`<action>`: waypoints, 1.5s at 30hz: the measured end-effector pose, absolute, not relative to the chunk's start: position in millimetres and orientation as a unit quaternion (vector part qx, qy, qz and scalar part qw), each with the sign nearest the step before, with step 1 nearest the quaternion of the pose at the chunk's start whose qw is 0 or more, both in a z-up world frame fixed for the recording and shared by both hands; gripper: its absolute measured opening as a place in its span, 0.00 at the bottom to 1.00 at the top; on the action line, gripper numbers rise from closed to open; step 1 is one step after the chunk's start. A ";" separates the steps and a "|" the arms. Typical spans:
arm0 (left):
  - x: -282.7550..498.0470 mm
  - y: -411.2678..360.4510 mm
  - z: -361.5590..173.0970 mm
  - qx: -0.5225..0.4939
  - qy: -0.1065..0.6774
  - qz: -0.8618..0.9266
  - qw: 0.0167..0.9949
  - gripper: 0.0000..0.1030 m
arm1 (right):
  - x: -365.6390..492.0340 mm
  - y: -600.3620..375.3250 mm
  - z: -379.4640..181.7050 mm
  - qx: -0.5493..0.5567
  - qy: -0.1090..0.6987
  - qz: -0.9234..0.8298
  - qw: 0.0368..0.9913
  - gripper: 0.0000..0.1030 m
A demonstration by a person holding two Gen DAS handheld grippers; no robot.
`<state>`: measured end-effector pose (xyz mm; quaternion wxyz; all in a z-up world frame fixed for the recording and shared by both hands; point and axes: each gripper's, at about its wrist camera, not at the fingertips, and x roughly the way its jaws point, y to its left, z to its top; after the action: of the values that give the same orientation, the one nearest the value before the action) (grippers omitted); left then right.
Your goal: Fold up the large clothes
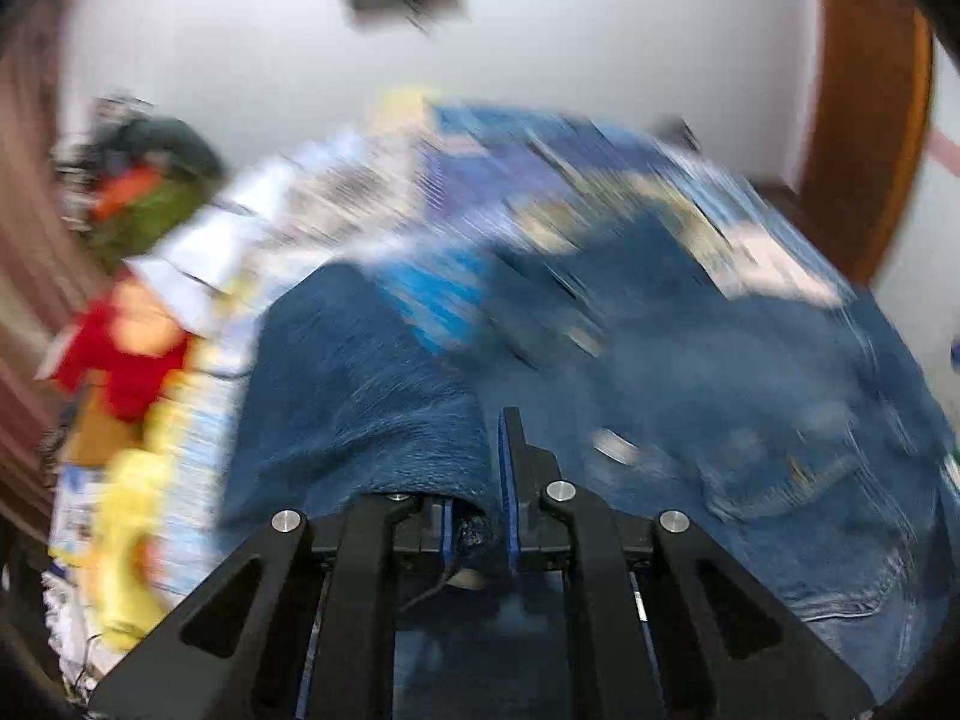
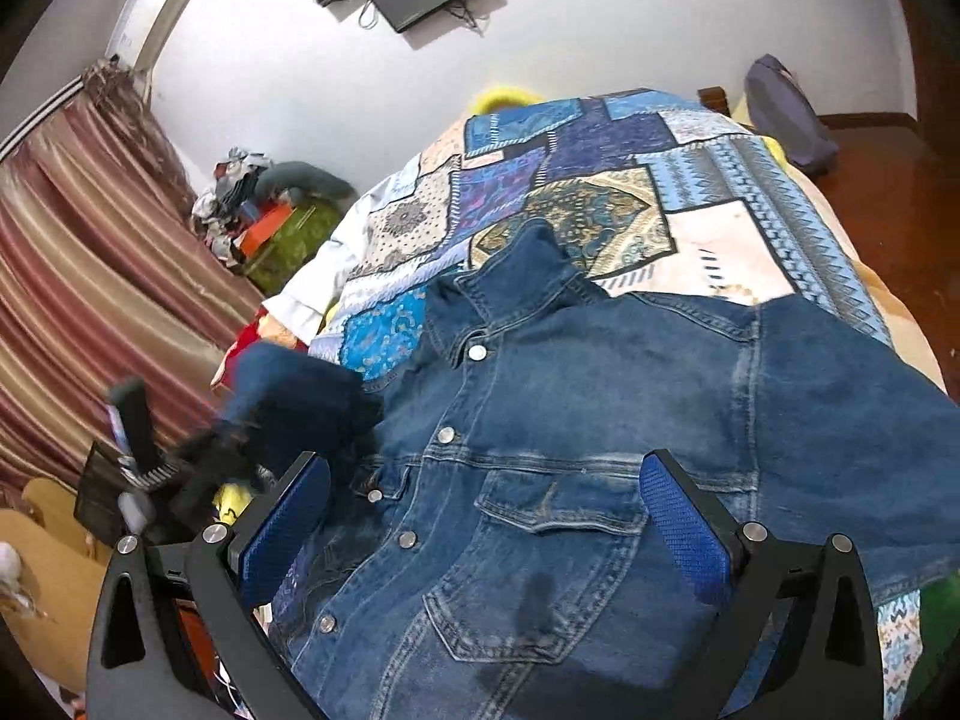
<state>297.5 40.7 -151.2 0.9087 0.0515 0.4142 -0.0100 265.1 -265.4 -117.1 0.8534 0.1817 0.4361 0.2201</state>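
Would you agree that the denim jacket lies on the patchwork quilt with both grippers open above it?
Not quite: the left wrist view shows the left gripper shut on the jacket. Only the right gripper is open above it, on the quilt.

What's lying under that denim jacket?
The jacket lies on a patchwork quilt, which shows beyond the collar and at its right edge. What is directly beneath the jacket is covered, so anything else there cannot be seen.
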 end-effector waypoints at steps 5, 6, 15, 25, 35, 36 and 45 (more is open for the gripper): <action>307.4 16.0 -218.8 0.003 0.537 -0.086 0.839 0.19 | 249.5 -284.5 -114.4 0.171 0.429 0.208 0.862 1.00; 302.4 13.3 -218.2 0.009 0.532 -0.083 0.842 0.23 | 246.8 -289.3 -113.9 0.167 0.426 0.203 0.865 1.00; 256.1 100.7 -177.7 -0.079 0.494 -0.036 0.865 0.65 | 241.6 -305.5 -114.4 0.156 0.410 0.168 0.883 1.00; 276.4 219.9 -229.1 -0.223 0.526 0.039 0.820 0.67 | 236.7 -245.9 -126.2 0.071 0.412 0.194 0.888 1.00; 305.5 180.8 -227.9 -0.150 0.535 0.013 0.831 0.16 | 241.0 -232.7 -151.1 0.042 0.429 0.189 0.882 1.00; 305.4 171.3 -213.8 -0.124 0.525 0.014 0.842 0.12 | 241.3 -235.1 -150.6 0.043 0.427 0.189 0.883 1.00; 312.8 52.9 -64.2 0.032 0.373 -0.026 0.927 0.10 | 240.0 -278.4 -153.2 0.080 0.410 0.167 0.893 1.00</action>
<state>312.8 52.9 -64.2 0.9269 0.0322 0.3729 -0.0263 240.0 -278.4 -153.2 0.8932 0.0796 0.4100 0.1665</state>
